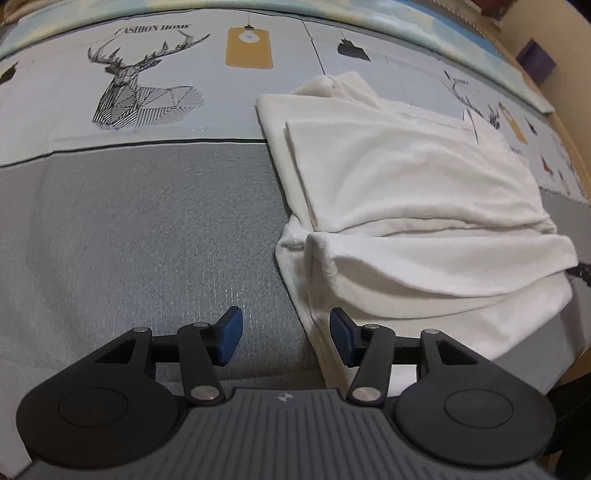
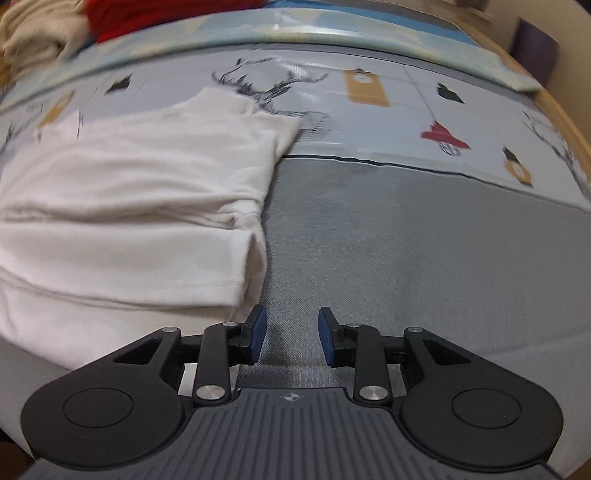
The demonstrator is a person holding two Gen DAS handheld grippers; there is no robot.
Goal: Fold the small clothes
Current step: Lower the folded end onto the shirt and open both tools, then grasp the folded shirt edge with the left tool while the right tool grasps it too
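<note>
A white garment [image 1: 413, 192] lies partly folded on a grey and printed cloth surface [image 1: 147, 229], with its sides folded over in layers. In the left wrist view it fills the right half. My left gripper [image 1: 286, 338] is open and empty, at the garment's near left edge, its right pad over the white hem. In the right wrist view the same garment [image 2: 122, 206] fills the left half. My right gripper [image 2: 290, 336] is open and empty, just right of the garment's near right corner, over grey cloth [image 2: 406, 258].
The cloth surface carries a deer print [image 1: 136, 92], yellow tags [image 1: 249, 48] and small dark motifs. A pile of red and beige clothes [image 2: 74, 22] lies at the far left in the right wrist view. A wooden edge [image 2: 561, 110] runs along the right side.
</note>
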